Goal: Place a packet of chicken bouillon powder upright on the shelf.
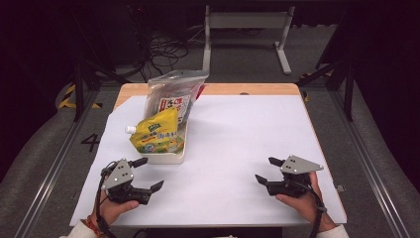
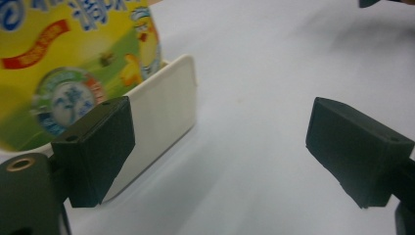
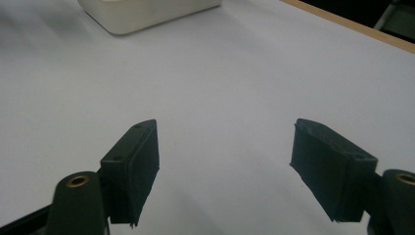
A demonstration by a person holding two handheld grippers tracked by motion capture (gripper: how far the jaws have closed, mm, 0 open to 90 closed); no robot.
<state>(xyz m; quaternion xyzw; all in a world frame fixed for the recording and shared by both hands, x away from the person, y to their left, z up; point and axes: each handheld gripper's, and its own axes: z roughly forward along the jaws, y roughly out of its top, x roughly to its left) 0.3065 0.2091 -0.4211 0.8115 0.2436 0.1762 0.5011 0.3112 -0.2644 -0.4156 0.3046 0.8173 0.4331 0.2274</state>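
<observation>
A yellow spouted pouch [image 1: 156,133] leans in a shallow white tray [image 1: 168,157] on the left of the table, with a clear printed bag [image 1: 173,96] standing behind it. My left gripper [image 1: 149,173] sits open just in front of the tray's near edge, nothing between its jaws. Seen from the left gripper view, the tray's corner [image 2: 166,112] and the pouch [image 2: 73,63] lie close behind the left jaw. Over on the right, my right gripper [image 1: 268,170] rests low over the white sheet, open and empty. The tray [image 3: 147,12] appears far off in the right gripper view.
A white sheet [image 1: 237,129] covers most of the wooden table [image 1: 257,89]. Beyond the table stand a white frame [image 1: 247,29] and loose cables on the floor [image 1: 163,49]. Metal rails run along both sides of the table.
</observation>
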